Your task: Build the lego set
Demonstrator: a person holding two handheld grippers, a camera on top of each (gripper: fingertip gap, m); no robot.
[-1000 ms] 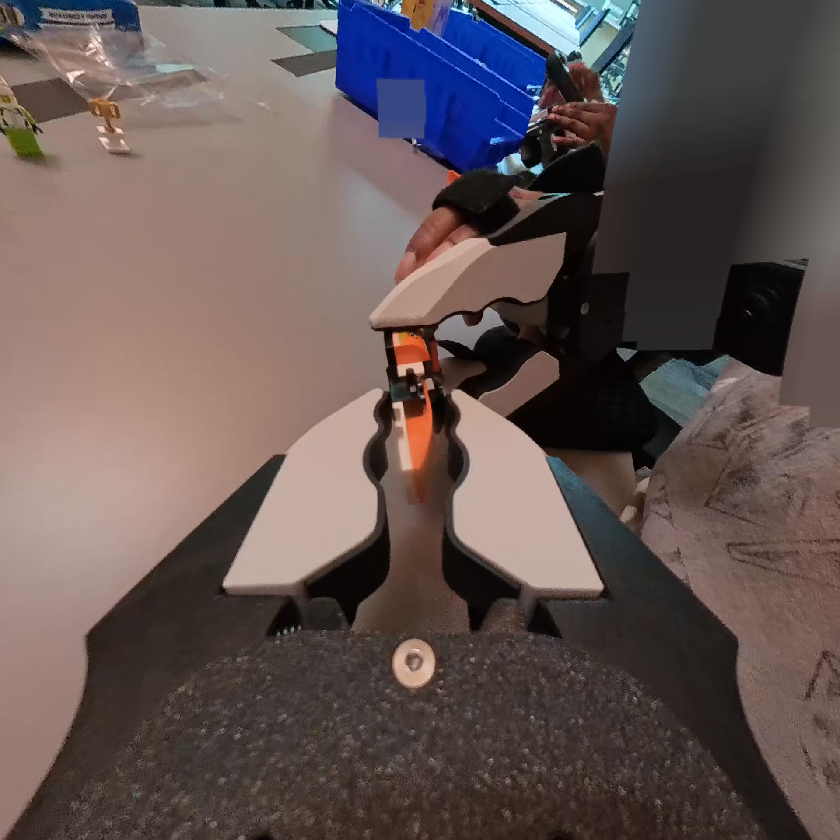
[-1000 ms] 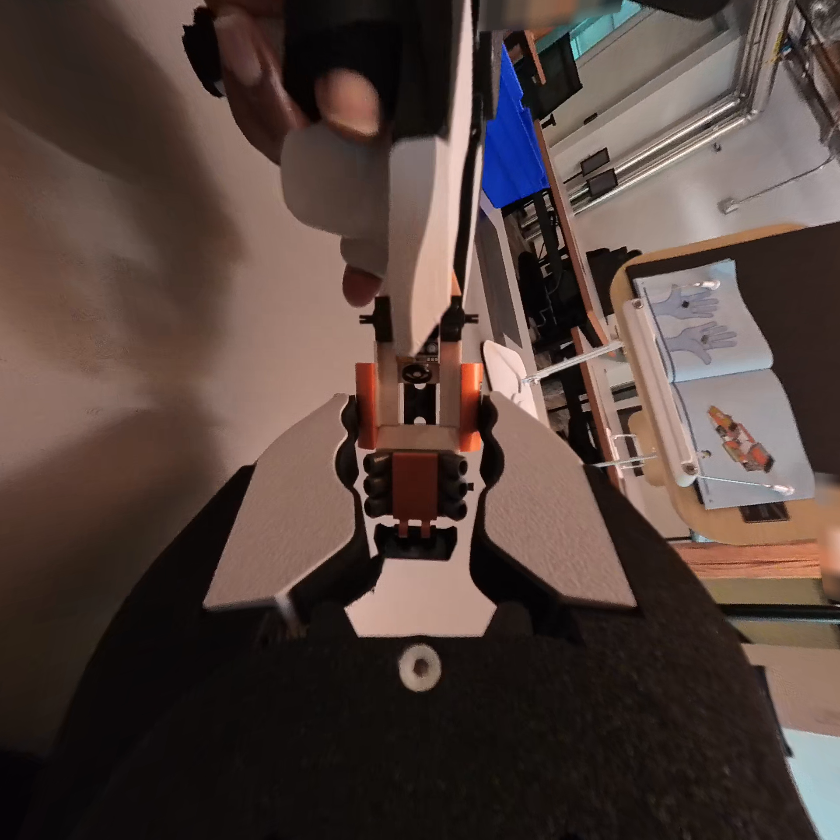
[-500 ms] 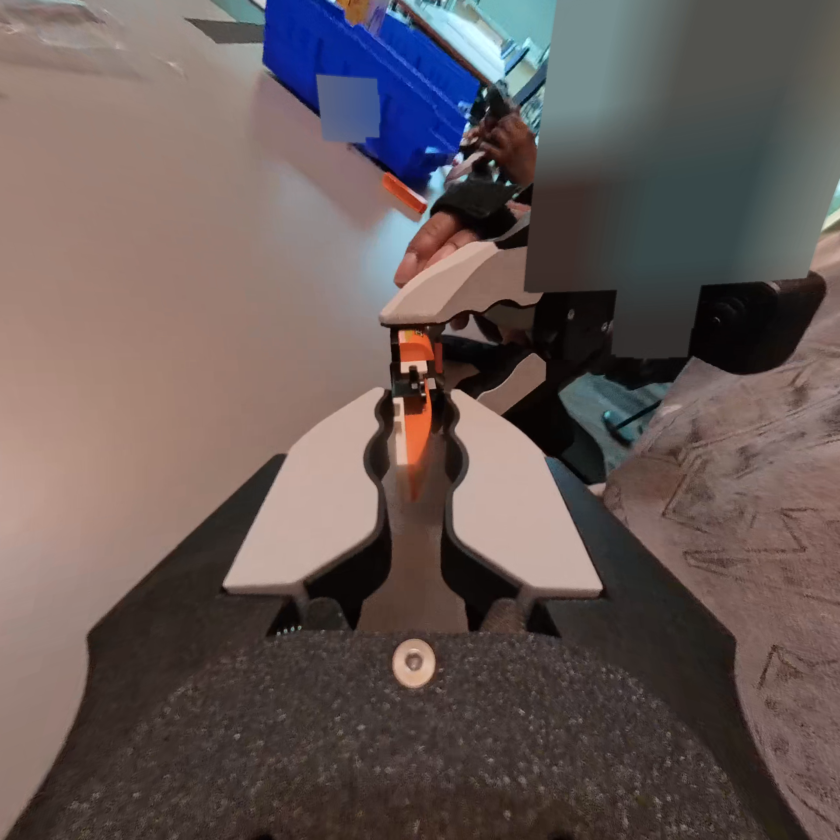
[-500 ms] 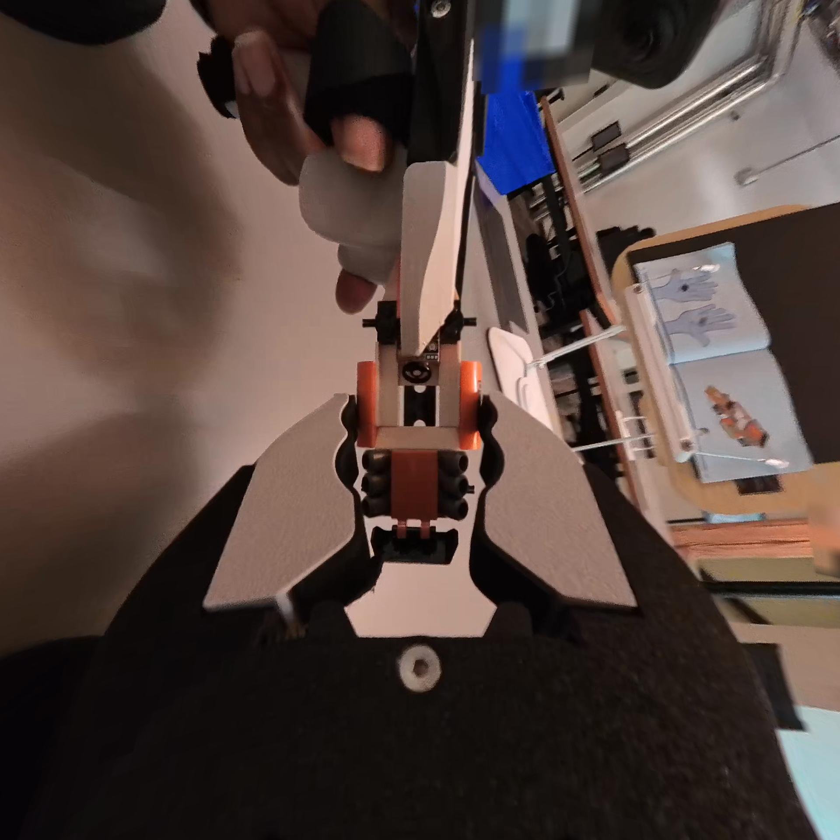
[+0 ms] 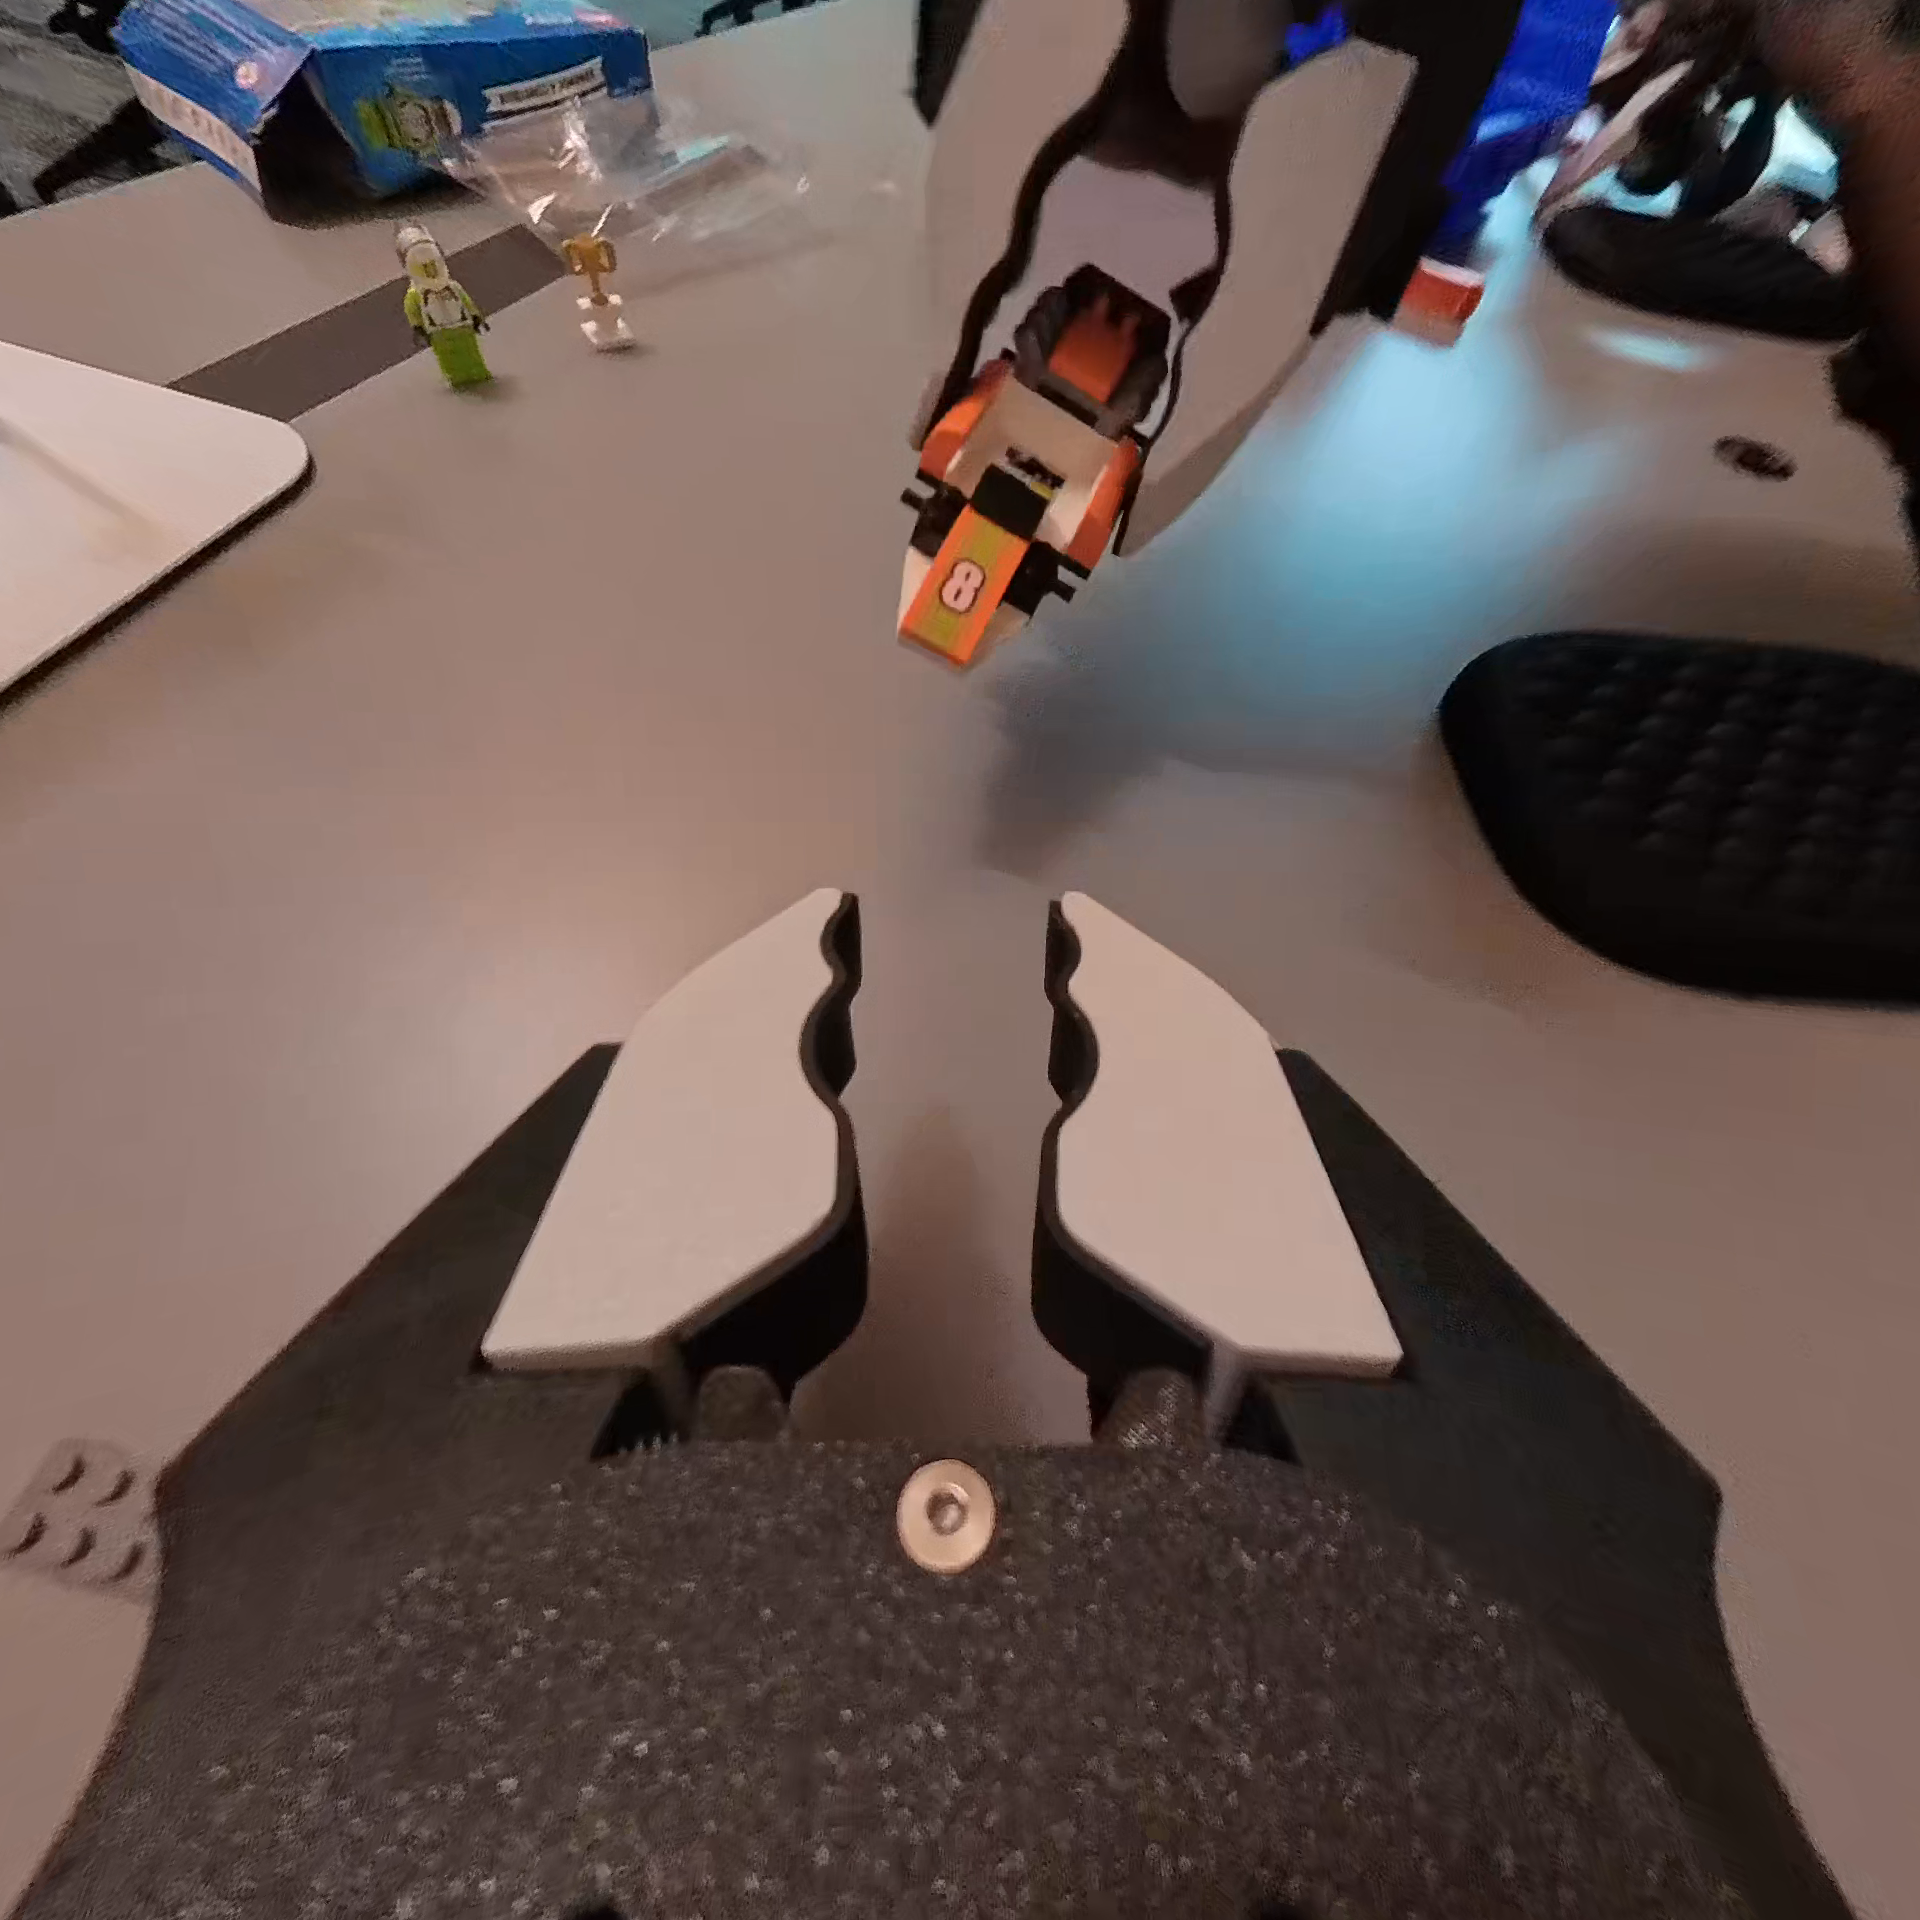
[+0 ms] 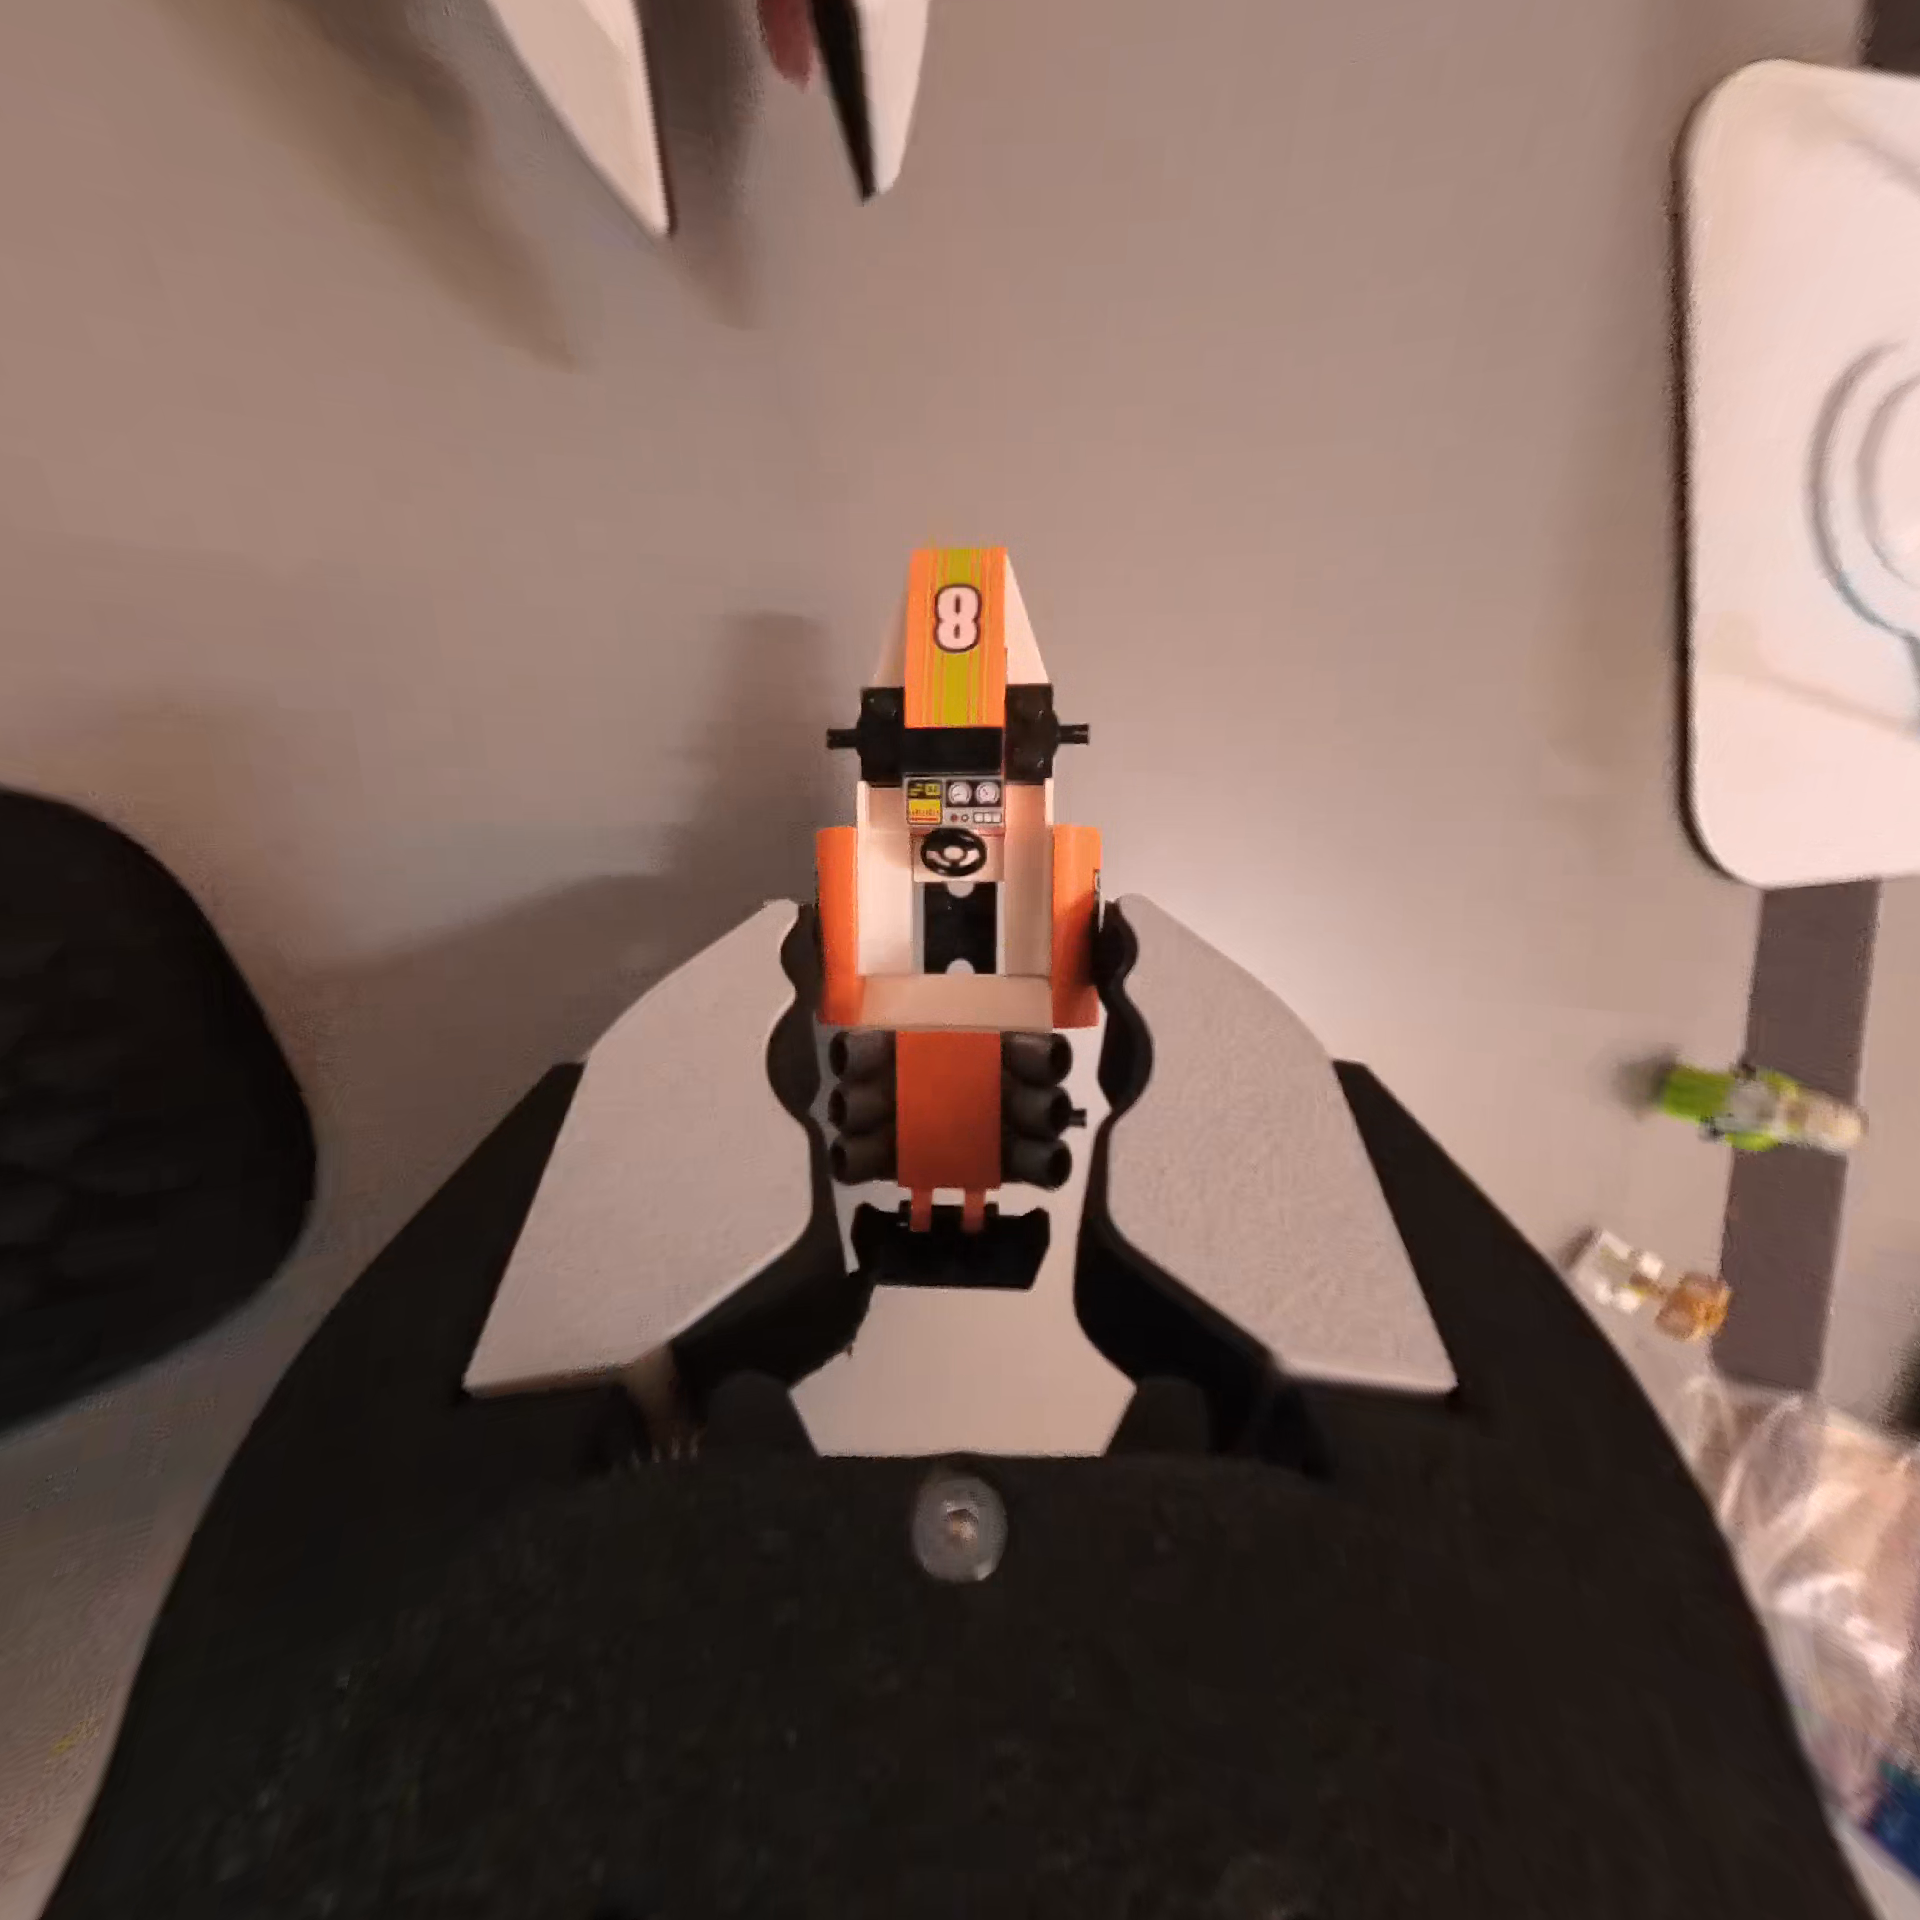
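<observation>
An orange and white lego car body [image 6: 956,894] with a numbered nose and black engine pipes sits between the fingers of my right gripper [image 6: 956,914], which is shut on its sides and holds it above the table. In the left wrist view the same car [image 5: 1023,473] hangs nose down in the right gripper [image 5: 1049,416]. My left gripper [image 5: 951,914] is open and empty, a little back from the car. Its fingertips [image 6: 634,114] show at the top of the right wrist view.
A green minifigure [image 5: 445,312] and a small gold trophy [image 5: 597,286] stand at the back left by a clear bag [image 5: 623,177] and a blue box [image 5: 384,83]. A white tray [image 5: 114,488] lies at left, a grey plate [image 5: 73,1522] near left, a black pad [image 5: 1704,810] at right. Spacing between my two grippers at the tips: around 12 cm.
My left gripper has let go of the car's nose, opened and drawn back. The right gripper has swung the car over the table with it still in its grip.
</observation>
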